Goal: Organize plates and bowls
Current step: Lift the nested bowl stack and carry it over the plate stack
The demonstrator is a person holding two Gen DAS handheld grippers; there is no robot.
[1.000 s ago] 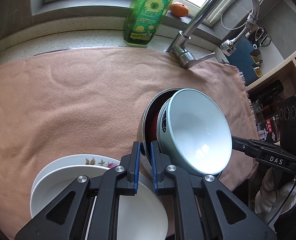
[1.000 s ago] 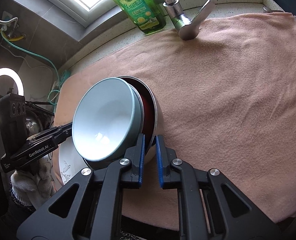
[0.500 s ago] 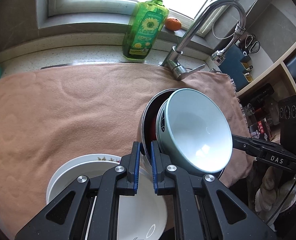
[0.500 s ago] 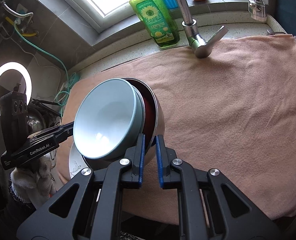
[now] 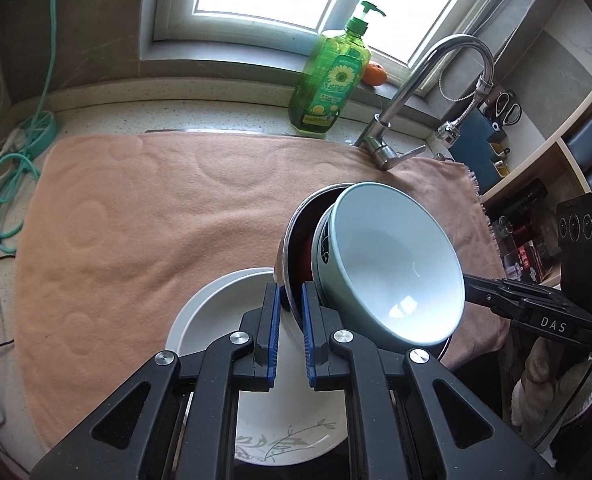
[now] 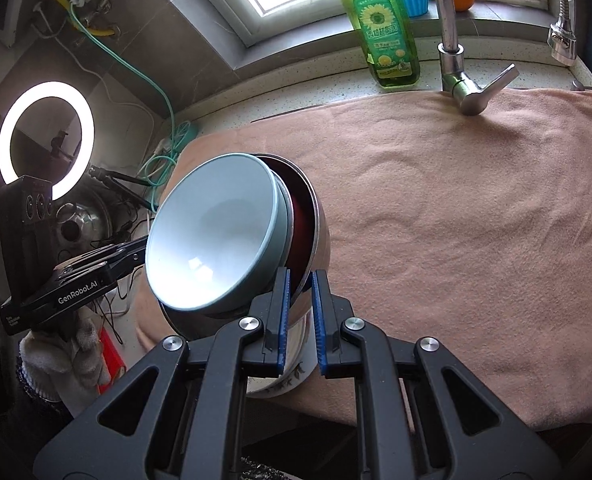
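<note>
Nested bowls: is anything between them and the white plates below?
Nothing visible. Left gripper and right gripper both clamp the steel bowl rim, light blue bowl inside, tilted above the white plates.

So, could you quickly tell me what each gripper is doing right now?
Left gripper: closed on the steel bowl rim.
Right gripper: closed on the same bowl's opposite rim.

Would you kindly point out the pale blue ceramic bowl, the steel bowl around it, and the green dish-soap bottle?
Pale blue ceramic bowl (image 5: 391,264): left wrist view, inner wall.
Steel bowl (image 6: 320,236): right wrist view, outer wall.
Green dish-soap bottle (image 5: 331,84): left wrist view, sunflower label.
</note>
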